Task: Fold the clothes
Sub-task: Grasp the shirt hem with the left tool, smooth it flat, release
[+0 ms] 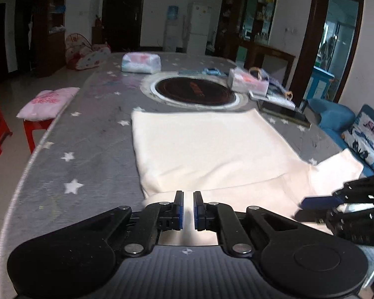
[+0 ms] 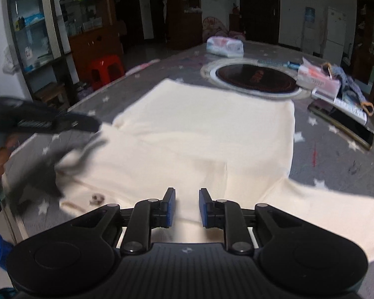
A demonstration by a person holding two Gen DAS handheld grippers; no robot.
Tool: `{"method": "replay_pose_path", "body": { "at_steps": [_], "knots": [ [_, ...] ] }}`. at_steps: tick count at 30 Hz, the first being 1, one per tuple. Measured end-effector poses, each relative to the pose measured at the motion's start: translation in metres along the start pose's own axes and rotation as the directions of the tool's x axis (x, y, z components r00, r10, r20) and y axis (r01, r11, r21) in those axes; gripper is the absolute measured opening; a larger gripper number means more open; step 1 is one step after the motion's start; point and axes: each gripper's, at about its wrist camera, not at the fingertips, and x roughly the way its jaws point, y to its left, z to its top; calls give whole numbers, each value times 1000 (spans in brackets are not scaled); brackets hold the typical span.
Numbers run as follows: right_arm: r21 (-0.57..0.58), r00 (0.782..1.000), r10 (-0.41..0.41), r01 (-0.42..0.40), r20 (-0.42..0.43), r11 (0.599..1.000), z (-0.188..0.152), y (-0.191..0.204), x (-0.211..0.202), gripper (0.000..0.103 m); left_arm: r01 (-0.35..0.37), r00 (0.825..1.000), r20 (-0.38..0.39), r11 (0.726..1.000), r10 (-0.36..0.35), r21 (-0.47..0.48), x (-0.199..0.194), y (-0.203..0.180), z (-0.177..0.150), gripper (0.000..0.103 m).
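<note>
One cream shirt [image 1: 207, 149] was spread flat near the front edge of the bench [image 1: 87, 149], likely so it could be folded. Its near edge was pinched in the clenched left hand-held gripper [image 1: 188, 210], probably to be lifted and folded over. The right hand-held gripper [image 2: 187, 208] was nearly closed over the cloth; whether the cloth was held could not be told. Two grippers and one shirt were counted.

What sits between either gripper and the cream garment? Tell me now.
Nothing visible does. The left gripper is shut on the near edge of the cream garment. The right gripper has that cloth between its fingers, though whether they pinch it is unclear. The round hob lies beyond.
</note>
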Motion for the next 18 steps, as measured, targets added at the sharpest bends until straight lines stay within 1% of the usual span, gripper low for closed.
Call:
{"method": "replay_pose_path", "body": {
  "at_steps": [4, 6, 9, 11, 13, 15, 17, 18],
  "knots": [
    [11, 1000, -7, 7, 0, 1000, -8, -2, -5, 19, -21, 999, -47, 1000, 20, -10, 18, 1, -6, 11],
    [17, 1000, -6, 6, 12, 1000, -7, -3, -11, 19, -16, 999, -45, 1000, 15, -10, 19, 2, -8, 12],
    [27, 1000, -2, 1, 24, 1000, -8, -3, -13, 19, -5, 999, -42, 1000, 5, -5, 19, 2, -10, 22],
    [35, 1000, 1, -1, 10, 999, -11, -3, -6, 19, 4, 999, -43, 1000, -3, 14, 19, -2, -10, 36],
    [38, 1000, -1, 0, 24, 999, -14, -4, -6, 19, 5, 999, -43, 999, -3, 34, 18, -8, -10, 44],
    [63, 999, 2, -5, 43, 998, -14, -7, -14, 19, -5, 999, -38, 998, 7, 55, 16, -14, -9, 48],
    [87, 997, -24, 18, 72, 996, -15, -14, -26, 19, -13, 999, -29, 998, 15, 69, 14, -19, -8, 56],
    [100, 996, -40, 32, 85, 994, -15, -19, -32, 19, -17, 1000, -24, 997, 19, 76, 13, -21, -7, 58]
  ]
}}
